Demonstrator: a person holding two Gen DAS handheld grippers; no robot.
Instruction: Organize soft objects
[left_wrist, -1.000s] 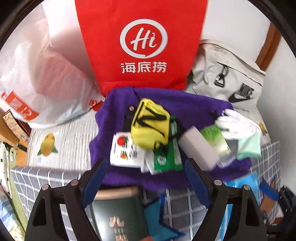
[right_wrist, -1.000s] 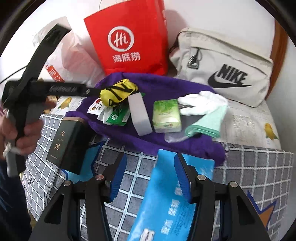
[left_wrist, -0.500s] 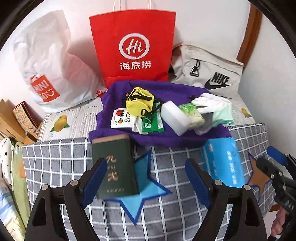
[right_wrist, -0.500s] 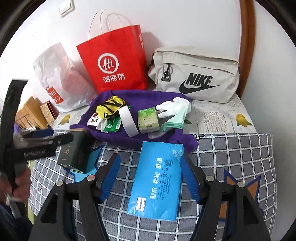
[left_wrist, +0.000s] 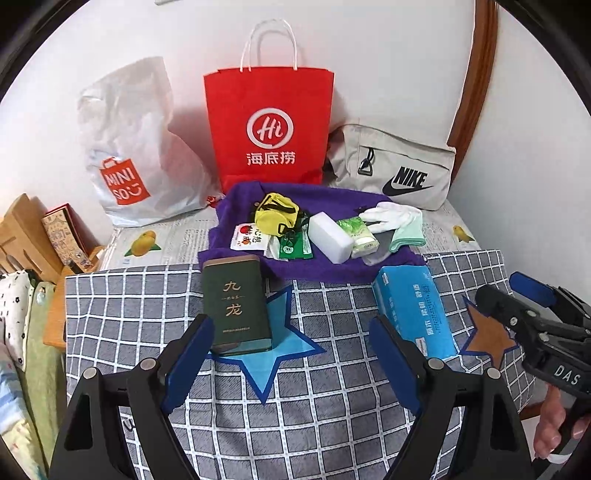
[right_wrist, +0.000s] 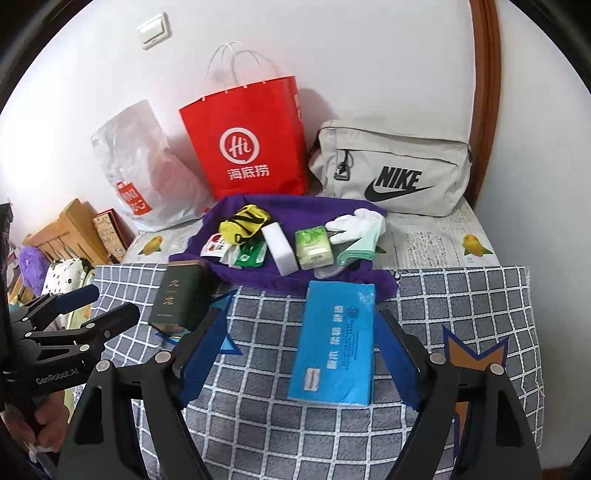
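Observation:
A purple towel (left_wrist: 317, 258) (right_wrist: 295, 269) lies at the back of the table. On it sit a yellow pouch (left_wrist: 275, 218) (right_wrist: 242, 223), a white block (left_wrist: 328, 238) (right_wrist: 279, 249), a green tissue pack (left_wrist: 358, 236) (right_wrist: 312, 247), a white glove (left_wrist: 395, 216) (right_wrist: 354, 221) and a mint cloth (left_wrist: 406, 240). A blue tissue pack (left_wrist: 413, 314) (right_wrist: 334, 339) lies flat on the checked cloth. My right gripper (right_wrist: 301, 321) (left_wrist: 502, 291) hovers over it, jaws opening and pads off it. Above a dark green tin (left_wrist: 236, 306) (right_wrist: 177, 295), my left gripper (left_wrist: 291, 332) (right_wrist: 110, 302) stands open and empty.
A red paper bag (left_wrist: 269, 125), a white plastic bag (left_wrist: 129, 147) and a grey Nike bag (left_wrist: 395, 173) stand against the wall. The checked cloth (left_wrist: 332, 406) bears a blue star (left_wrist: 277, 354) and a brown star (left_wrist: 487, 339). Wooden boxes (left_wrist: 29, 236) and bedding crowd the left edge.
Both grippers have drawn back and up from the towel, so more of the table shows. The right jaws have widened around the blue tissue pack. The green tin and the pack lie still.

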